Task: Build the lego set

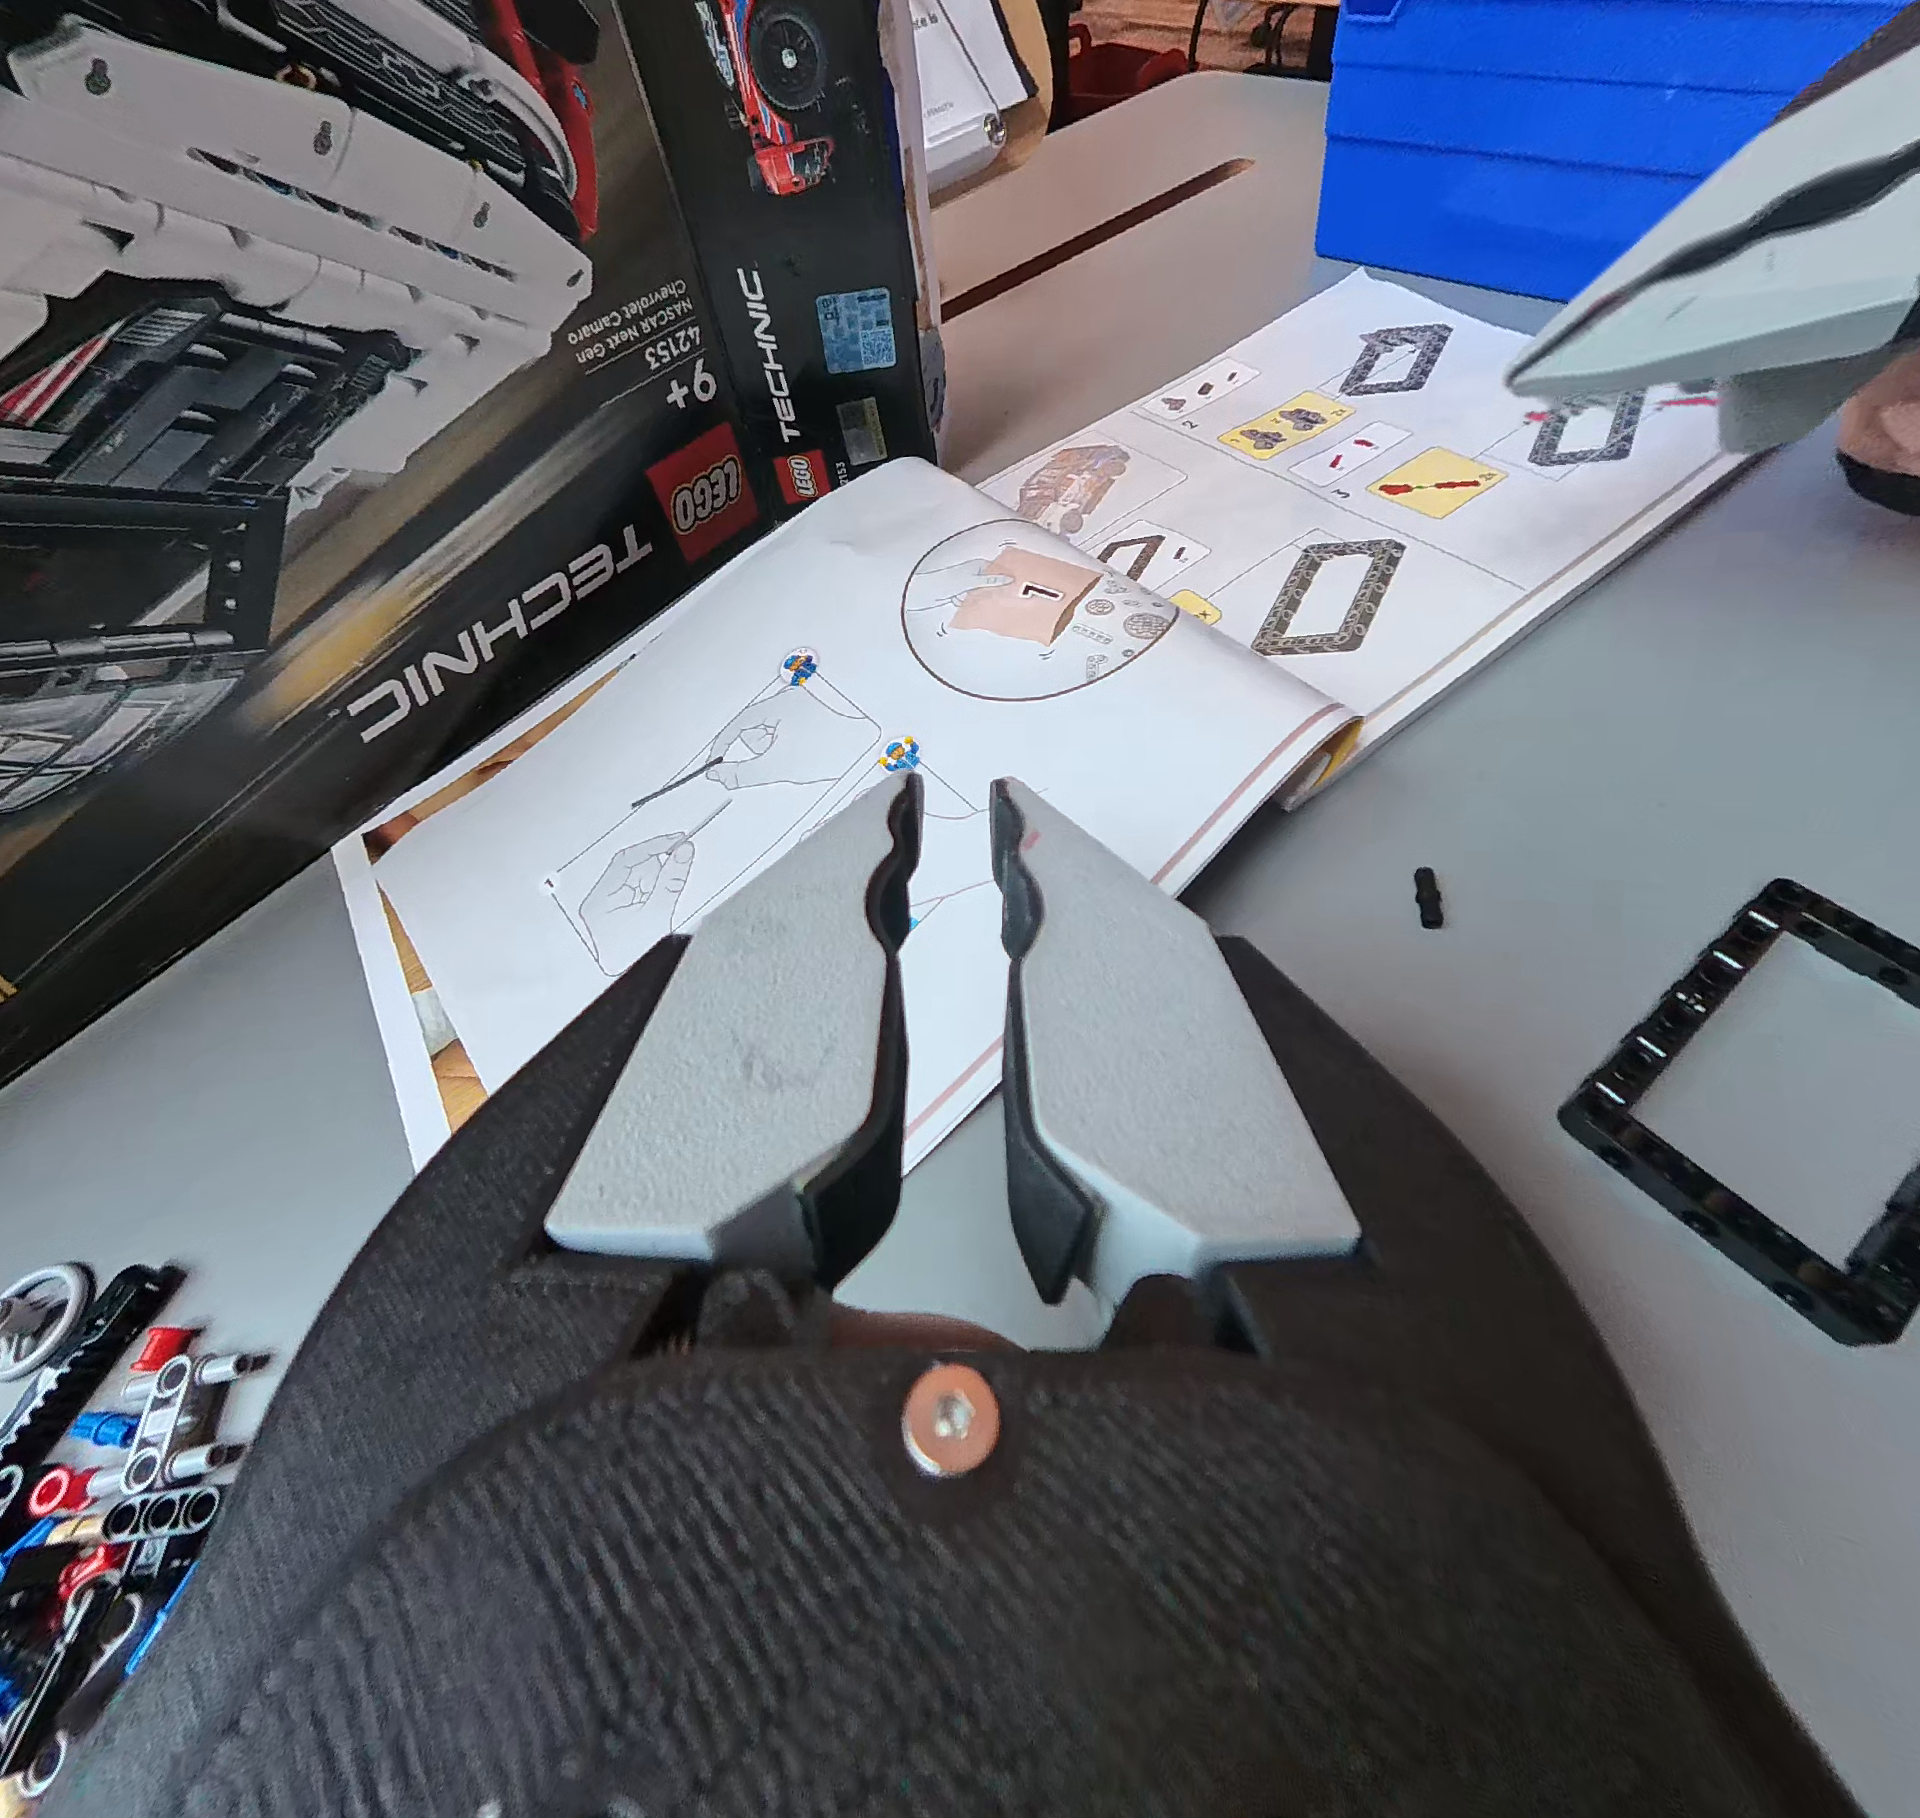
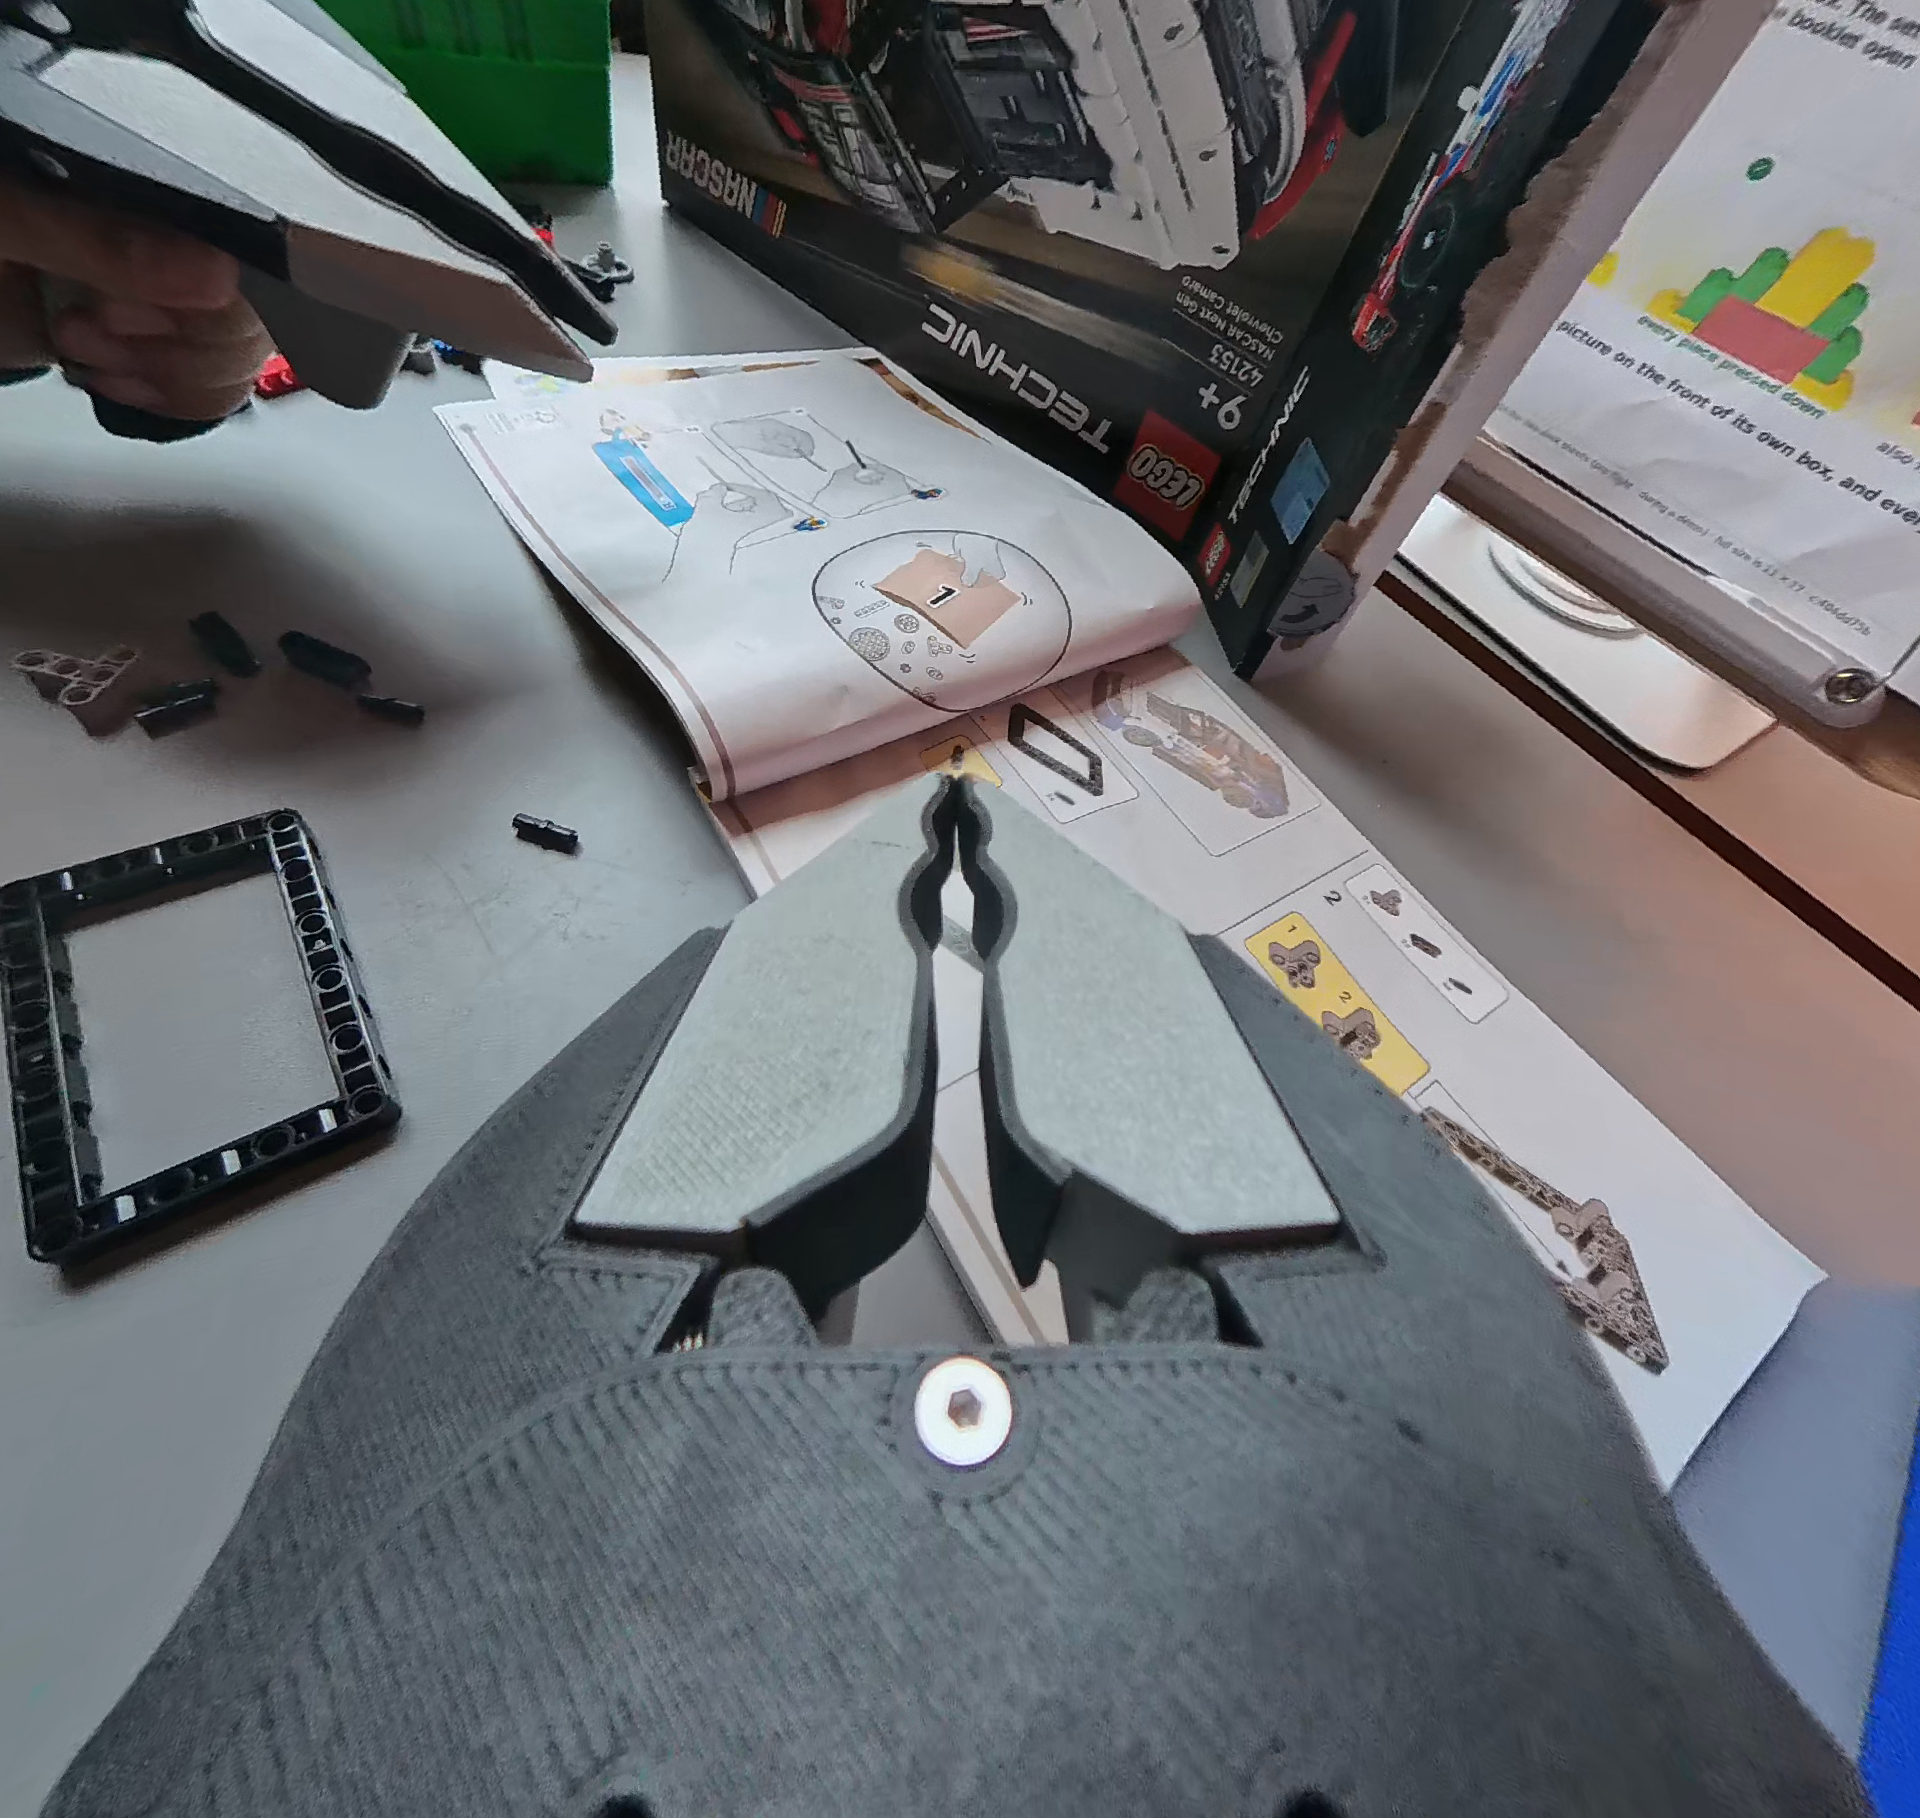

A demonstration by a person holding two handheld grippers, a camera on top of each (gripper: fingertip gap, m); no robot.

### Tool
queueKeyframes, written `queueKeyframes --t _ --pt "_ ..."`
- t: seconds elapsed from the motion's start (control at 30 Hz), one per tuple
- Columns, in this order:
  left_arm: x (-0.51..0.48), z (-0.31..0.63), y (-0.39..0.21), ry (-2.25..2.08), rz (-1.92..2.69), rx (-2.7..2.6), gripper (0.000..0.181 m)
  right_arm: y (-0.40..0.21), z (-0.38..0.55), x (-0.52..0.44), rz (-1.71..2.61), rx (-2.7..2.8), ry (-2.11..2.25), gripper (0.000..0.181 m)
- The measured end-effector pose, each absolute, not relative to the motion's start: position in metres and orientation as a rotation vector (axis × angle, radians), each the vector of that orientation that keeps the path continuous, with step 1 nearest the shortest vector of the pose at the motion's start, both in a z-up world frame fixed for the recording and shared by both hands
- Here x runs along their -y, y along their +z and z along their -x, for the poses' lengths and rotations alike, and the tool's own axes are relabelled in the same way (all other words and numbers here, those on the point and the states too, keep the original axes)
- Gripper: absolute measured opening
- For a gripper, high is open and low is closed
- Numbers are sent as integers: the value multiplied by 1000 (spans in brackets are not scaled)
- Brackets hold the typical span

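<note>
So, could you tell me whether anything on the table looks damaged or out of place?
The set's box stands upside down behind the booklet, its print inverted, and its open end is raggedly torn. One small black pin lies apart from the other pieces, near the black frame.

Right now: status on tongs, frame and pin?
Left tongs open, empty, over the booklet. Right tongs shut, empty. Black frame flat on table, untouched; black pin loose beside it. Nothing blocking either.
</note>
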State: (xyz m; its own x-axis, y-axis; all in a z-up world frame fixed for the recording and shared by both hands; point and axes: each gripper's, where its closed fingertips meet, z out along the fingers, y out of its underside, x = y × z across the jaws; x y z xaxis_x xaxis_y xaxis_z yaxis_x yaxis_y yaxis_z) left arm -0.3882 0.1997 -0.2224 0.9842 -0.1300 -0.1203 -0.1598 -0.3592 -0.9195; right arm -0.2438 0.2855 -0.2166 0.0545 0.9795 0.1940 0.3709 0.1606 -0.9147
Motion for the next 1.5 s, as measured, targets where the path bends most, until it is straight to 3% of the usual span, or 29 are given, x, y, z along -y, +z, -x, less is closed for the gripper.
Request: queueKeyframes --t 0.73,0.97,1.2,1.5 --pt "-198 393 -217 29 1929 -171 11 -214 244 -284 1368 1478 839 0" --pt "-84 491 -140 352 1855 7 13 -218 245 -283 1379 1479 864 0" --pt "18 532 -198 345 2107 212 19 -222 248 -283 1375 1485 838 0" --pt "28 528 -227 266 2083 293 18 -230 249 -288 1397 1483 804 0"
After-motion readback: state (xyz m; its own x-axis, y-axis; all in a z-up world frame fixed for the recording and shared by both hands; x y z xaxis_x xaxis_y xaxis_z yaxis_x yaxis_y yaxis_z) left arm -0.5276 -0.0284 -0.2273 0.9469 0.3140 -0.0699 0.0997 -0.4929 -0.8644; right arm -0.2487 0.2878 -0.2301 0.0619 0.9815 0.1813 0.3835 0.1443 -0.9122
